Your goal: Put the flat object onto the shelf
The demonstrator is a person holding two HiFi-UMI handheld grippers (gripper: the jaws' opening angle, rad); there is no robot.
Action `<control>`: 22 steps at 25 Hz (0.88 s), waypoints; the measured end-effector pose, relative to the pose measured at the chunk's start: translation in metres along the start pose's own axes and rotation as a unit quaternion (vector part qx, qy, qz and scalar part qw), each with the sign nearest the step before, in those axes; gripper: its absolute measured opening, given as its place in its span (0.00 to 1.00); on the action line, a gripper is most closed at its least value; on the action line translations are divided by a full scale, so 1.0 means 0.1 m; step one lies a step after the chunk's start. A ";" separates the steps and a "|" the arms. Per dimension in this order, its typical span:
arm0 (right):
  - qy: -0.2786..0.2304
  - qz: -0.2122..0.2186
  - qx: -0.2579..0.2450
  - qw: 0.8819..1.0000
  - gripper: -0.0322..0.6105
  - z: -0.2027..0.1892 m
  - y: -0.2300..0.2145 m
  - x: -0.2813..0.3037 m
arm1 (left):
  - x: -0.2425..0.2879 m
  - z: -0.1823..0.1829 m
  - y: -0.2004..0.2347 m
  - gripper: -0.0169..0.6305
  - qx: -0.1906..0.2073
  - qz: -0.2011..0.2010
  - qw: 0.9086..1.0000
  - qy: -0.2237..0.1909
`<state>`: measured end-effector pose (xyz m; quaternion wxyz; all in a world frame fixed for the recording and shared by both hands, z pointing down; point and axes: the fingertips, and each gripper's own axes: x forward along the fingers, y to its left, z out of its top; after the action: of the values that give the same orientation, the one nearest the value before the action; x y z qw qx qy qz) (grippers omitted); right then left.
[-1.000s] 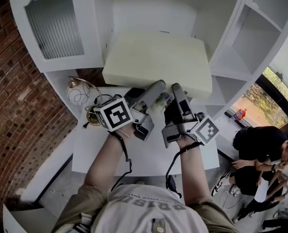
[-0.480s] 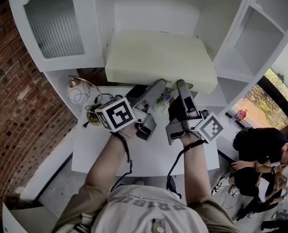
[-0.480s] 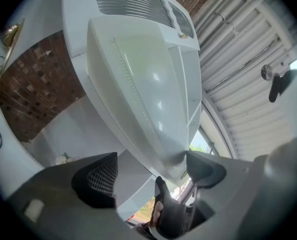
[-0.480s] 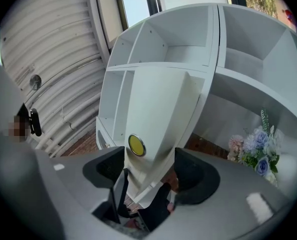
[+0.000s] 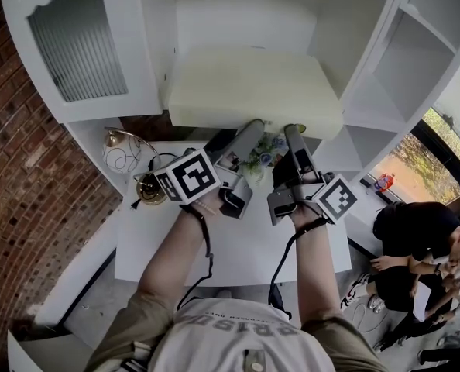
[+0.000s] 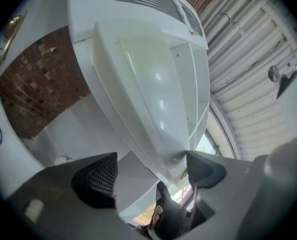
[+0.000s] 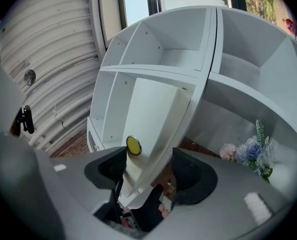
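Cream flat slab (image 5: 253,91): one, lying in open bay of white shelf unit (image 5: 156,45), front edge overhanging tabletop (image 5: 238,246). Two grippers at that edge. Right gripper (image 7: 148,166) jaws closing, clamped on slab edge. Left gripper (image 6: 151,171) released, jaws apart, slab corner between them.

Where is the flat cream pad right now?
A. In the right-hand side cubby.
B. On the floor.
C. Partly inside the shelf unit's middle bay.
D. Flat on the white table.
C: the flat cream pad sits partly within the white shelf unit's middle bay, near edge overhanging the table.
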<state>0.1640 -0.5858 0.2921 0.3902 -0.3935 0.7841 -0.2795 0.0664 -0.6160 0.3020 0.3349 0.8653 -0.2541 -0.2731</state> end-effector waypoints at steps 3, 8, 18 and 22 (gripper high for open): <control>-0.003 -0.009 -0.001 1.000 0.50 0.04 -0.08 0.07 | 0.09 0.03 0.05 0.72 0.001 0.004 1.000 0.002; -0.005 -0.018 0.001 1.000 0.49 0.07 -0.18 0.18 | 0.18 0.08 0.13 0.72 0.000 0.011 1.000 0.006; -0.003 -0.037 0.000 0.999 0.49 0.10 -0.34 0.32 | 0.30 0.15 0.27 0.72 -0.001 0.028 1.000 0.009; 0.001 -0.053 0.003 0.999 0.49 0.09 -0.44 0.35 | 0.34 0.18 0.33 0.72 -0.003 0.036 0.999 0.009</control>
<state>0.1750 -0.6396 0.3062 0.3748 -0.4334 0.7617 -0.3025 0.0711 -0.6663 0.3041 0.3496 0.8569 -0.2813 -0.2537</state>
